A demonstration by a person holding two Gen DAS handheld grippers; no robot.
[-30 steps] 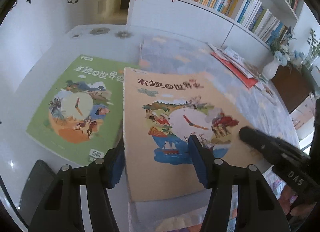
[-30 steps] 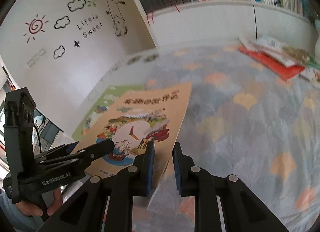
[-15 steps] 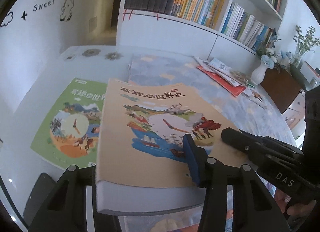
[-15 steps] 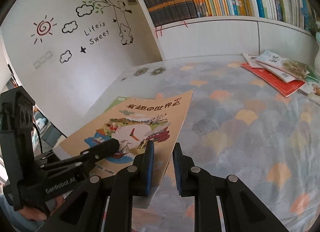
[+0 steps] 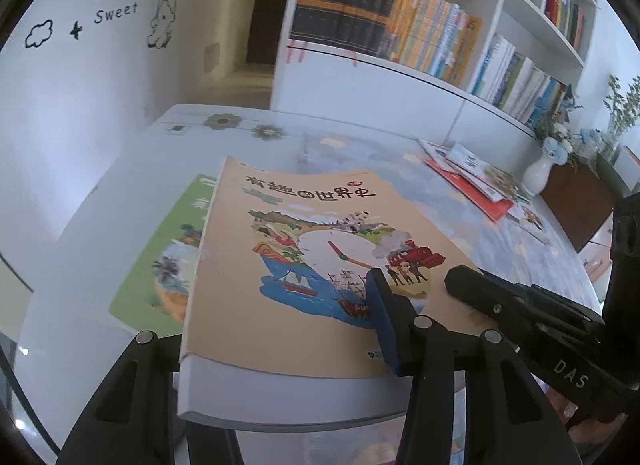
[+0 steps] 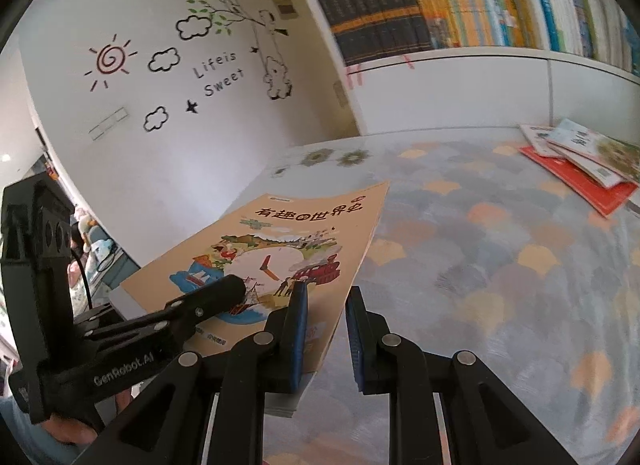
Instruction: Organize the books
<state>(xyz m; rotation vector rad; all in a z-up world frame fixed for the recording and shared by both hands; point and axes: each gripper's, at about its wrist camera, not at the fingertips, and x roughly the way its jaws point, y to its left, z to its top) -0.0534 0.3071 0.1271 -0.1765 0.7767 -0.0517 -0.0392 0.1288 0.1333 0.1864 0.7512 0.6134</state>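
Orange book lifted off tabletop — left hand-held gripper pinching near edge, right hand-held gripper pinching right corner — steadied for stacking on green book

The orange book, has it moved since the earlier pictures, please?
Yes. The orange book has risen off the table and now covers more of the green book.
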